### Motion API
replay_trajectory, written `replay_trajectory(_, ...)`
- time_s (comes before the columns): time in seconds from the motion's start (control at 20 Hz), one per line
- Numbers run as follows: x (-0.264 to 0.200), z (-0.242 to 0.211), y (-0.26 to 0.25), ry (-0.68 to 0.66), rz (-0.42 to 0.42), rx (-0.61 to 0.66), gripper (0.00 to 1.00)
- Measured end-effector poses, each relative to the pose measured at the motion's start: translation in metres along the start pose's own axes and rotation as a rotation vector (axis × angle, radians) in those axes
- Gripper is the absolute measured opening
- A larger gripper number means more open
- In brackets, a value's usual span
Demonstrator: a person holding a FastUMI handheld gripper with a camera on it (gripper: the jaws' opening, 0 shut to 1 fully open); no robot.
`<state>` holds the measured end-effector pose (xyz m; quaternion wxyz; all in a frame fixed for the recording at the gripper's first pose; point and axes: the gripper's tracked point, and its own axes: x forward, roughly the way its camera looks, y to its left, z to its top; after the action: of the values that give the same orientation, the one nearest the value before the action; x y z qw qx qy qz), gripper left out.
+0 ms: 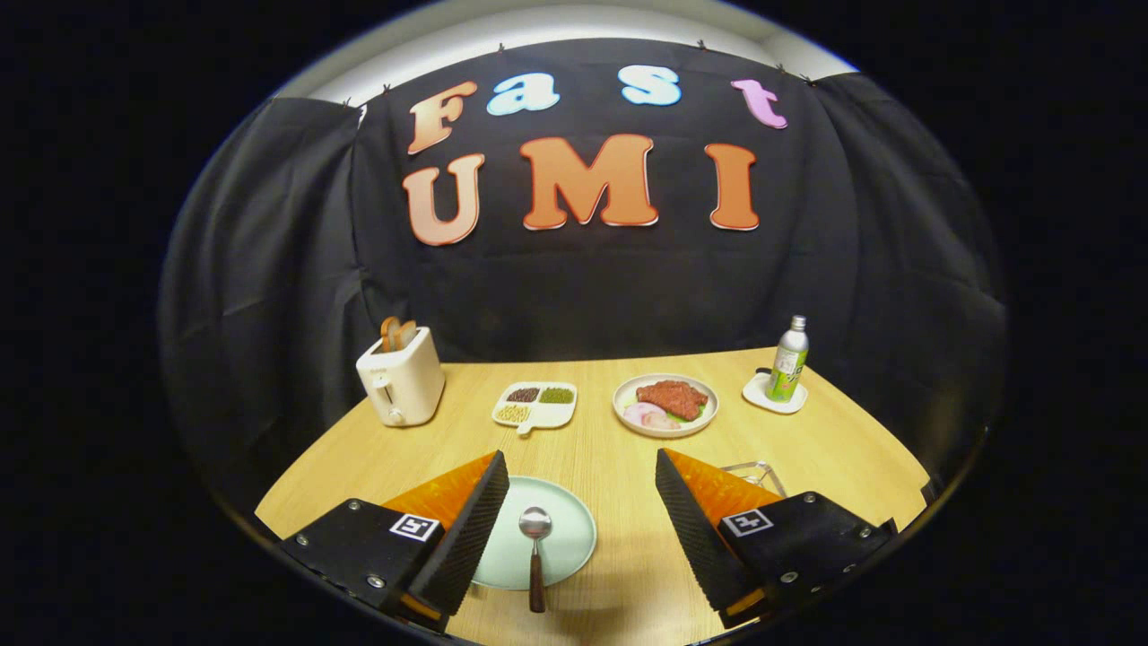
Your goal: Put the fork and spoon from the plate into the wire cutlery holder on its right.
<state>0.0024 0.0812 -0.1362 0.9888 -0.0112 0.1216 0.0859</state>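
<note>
Spoon [535,543] lies on pale green plate [556,525], near side, handle pointing nearest, btwn the spread, empty gripper [581,511] fingers. Wire holder [752,473] just right, behind right finger. Drop straight down, pinch handle mid-length, lift level. Fork not spotted.

The tool [581,467] is built as two wedge-shaped fingers [466,538] with ribbed inner faces. Each finger is backed by a flat plate fastened with small silver screws, and a square black-and-white marker is fixed on each plate.
</note>
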Motion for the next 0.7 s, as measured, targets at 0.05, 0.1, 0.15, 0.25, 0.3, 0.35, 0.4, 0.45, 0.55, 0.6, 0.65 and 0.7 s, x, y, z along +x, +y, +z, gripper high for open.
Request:
replay_trajectory(0.05,0.006,-0.011,0.005,0.024,0.006,-0.013,0.98)
replay_trajectory(0.1,0.012,-0.021,0.010,0.047,0.013,-0.025,0.99)
replay_trajectory(0.15,0.017,-0.031,0.014,0.071,0.015,-0.036,0.99)
replay_trajectory(0.25,0.026,-0.050,0.017,0.115,0.015,-0.054,0.99)
replay_trajectory(0.3,0.029,-0.059,0.020,0.138,0.015,-0.063,0.99)
replay_trajectory(0.35,0.033,-0.068,0.023,0.159,0.016,-0.076,0.99)
replay_trajectory(0.4,0.036,-0.076,0.026,0.178,0.021,-0.091,0.99)
replay_trajectory(0.45,0.037,-0.085,0.029,0.205,0.026,-0.109,0.99)
replay_trajectory(0.55,0.042,-0.102,0.033,0.251,0.041,-0.141,0.97)
replay_trajectory(0.6,0.042,-0.111,0.035,0.284,0.047,-0.159,0.96)
replay_trajectory(0.65,0.042,-0.119,0.036,0.314,0.049,-0.169,0.95)
replay_trajectory(0.7,0.044,-0.126,0.037,0.332,0.052,-0.173,0.94)
